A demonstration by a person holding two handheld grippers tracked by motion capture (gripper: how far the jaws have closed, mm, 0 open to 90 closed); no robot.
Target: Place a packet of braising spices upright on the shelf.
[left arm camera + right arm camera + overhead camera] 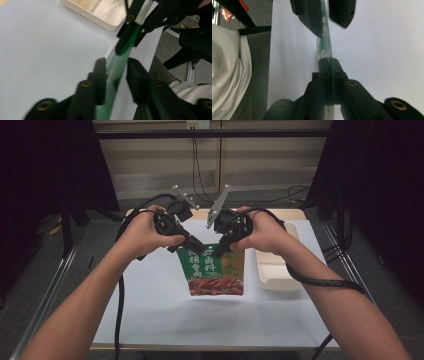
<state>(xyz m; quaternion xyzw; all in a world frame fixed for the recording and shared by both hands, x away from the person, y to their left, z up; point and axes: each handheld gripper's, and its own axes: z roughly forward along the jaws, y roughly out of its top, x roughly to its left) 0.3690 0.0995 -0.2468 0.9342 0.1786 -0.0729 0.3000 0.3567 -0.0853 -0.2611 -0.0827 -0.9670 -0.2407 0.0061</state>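
A green food pouch (215, 270) with a picture of red food at its bottom hangs upright over the white table (150, 305), held by its top edge. My right gripper (218, 251) is shut on the right part of that edge; in the right gripper view its jaws (330, 67) press flat together on the thin green film (325, 47). My left gripper (197, 247) is at the pouch's top left corner. In the left gripper view its jaws (116, 75) stand apart with the pouch edge (117, 62) passing between them, and the pads do not press on it.
A cream rectangular tray (277, 270) lies on the table just right of the pouch, and its corner (100, 12) is in the left gripper view. Black cables trail from both grippers. Dark curtains and metal rails flank the table.
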